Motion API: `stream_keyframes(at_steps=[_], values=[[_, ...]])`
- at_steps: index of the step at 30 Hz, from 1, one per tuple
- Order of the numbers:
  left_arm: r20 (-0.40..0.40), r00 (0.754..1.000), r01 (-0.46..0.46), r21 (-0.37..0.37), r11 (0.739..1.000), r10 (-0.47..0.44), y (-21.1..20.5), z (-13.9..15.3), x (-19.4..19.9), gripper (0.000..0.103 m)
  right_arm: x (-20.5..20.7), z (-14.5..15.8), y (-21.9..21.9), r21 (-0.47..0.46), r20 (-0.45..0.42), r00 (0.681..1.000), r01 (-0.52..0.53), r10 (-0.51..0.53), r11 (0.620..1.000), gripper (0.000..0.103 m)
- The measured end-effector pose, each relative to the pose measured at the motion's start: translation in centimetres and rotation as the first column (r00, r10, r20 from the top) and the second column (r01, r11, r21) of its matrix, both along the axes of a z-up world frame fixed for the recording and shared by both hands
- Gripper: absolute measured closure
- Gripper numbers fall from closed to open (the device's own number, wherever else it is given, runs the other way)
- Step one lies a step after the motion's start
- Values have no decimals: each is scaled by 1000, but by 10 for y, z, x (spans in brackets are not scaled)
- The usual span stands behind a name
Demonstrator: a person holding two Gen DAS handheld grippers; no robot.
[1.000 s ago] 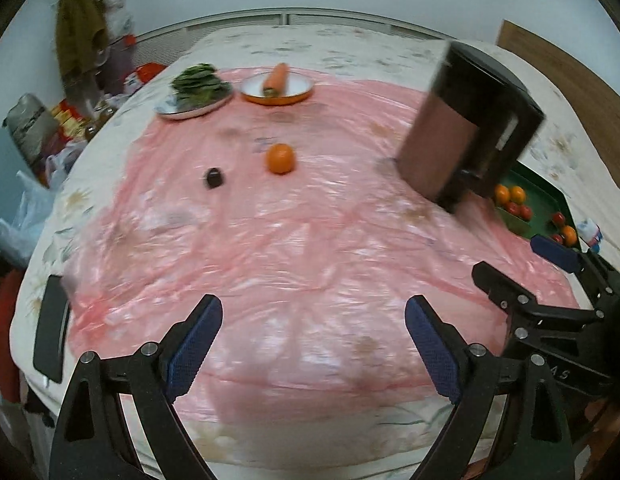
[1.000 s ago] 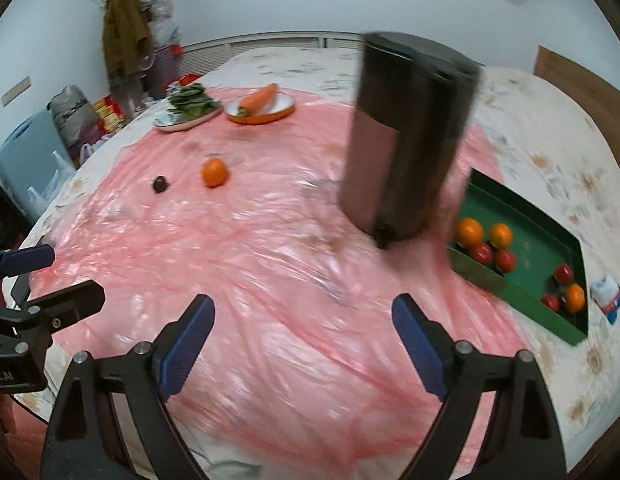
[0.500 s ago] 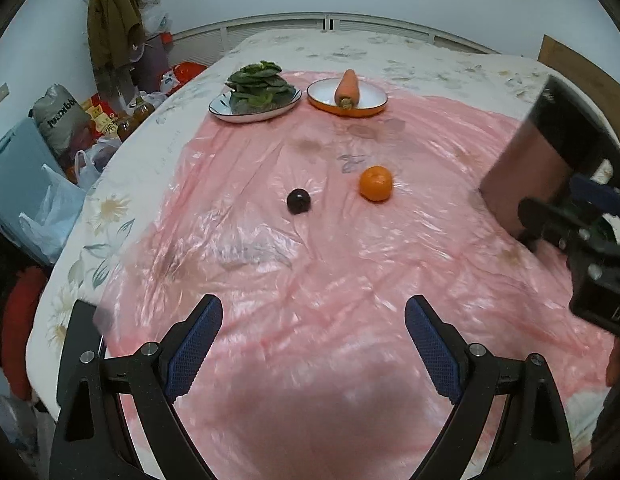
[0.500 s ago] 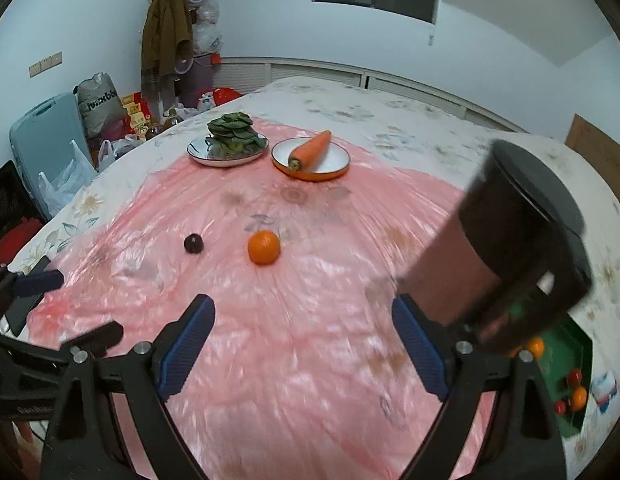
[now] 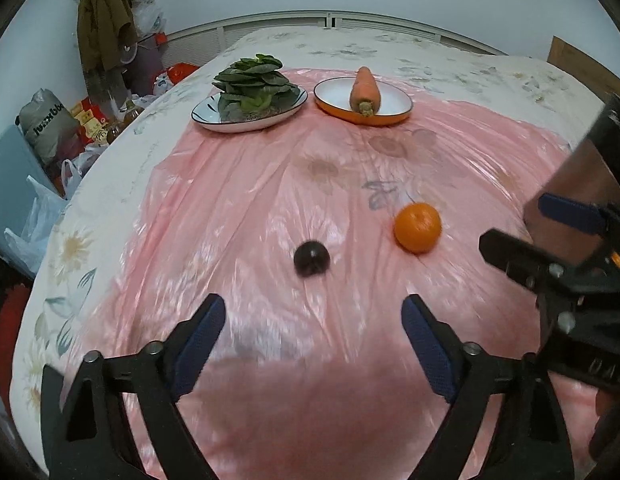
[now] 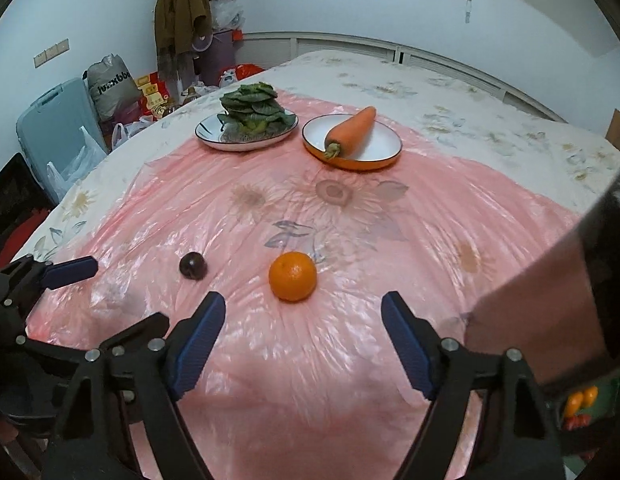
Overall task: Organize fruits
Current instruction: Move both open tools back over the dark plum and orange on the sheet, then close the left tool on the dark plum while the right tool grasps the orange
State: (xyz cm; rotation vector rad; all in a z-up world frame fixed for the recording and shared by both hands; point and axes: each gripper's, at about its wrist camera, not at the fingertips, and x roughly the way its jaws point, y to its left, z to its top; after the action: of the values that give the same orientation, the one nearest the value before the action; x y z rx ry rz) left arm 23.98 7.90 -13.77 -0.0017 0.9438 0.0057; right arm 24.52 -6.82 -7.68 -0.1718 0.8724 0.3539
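Both grippers are now closing in on the loose fruit, the left gripper (image 5: 312,334), empty jaws narrowing, lining up with the plum (image 5: 311,258), and the right gripper (image 6: 304,332), wide and empty, facing the orange (image 6: 292,276), both resting on the pink sheet (image 6: 350,220).

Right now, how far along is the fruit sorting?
Done: some small orange and red fruits already lie at the right edge, behind the dark cylindrical bin. In hand: nothing; the left gripper, closing, and the right gripper are empty. Left: the round orange and the dark plum.
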Motion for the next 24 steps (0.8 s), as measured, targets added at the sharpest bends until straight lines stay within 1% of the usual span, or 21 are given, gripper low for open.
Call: stream_keyframes(at_steps=[1,2,5,6,7,12,17,21,24], values=[[0,1000,-1,4,1000,1,0,-3,5,28,3,-2,2,3,-2,1000,-2,2,1000,0],[-2,1000,0,10,1000,0,0,-6,11,30,7,-5,3,7,-4,1000,-4,4,1000,0],[-19,1000,19,26,999,-19,-3,-18,24,43,20,-13,6,21,-15,1000,-4,4,1000,0],[-28,999,28,34,999,-27,-5,-22,28,51,24,-17,8,24,-21,1000,-4,4,1000,0],[-31,999,31,37,999,-30,-5,-25,29,54,29,-22,9,24,-28,1000,-5,5,1000,0],[-31,999,25,21,999,-24,-3,-35,42,54,43,-39,15,38,-56,998,-6,8,999,0],[-43,999,25,25,999,-24,-3,-43,53,54,55,-54,18,67,-90,996,3,3,998,0],[-56,998,16,19,1000,-15,-2,-50,58,54,61,-62,19,63,-102,995,16,-10,998,0],[-65,998,14,28,999,-12,-3,-56,61,54,67,-70,20,59,-118,993,26,-19,998,0]])
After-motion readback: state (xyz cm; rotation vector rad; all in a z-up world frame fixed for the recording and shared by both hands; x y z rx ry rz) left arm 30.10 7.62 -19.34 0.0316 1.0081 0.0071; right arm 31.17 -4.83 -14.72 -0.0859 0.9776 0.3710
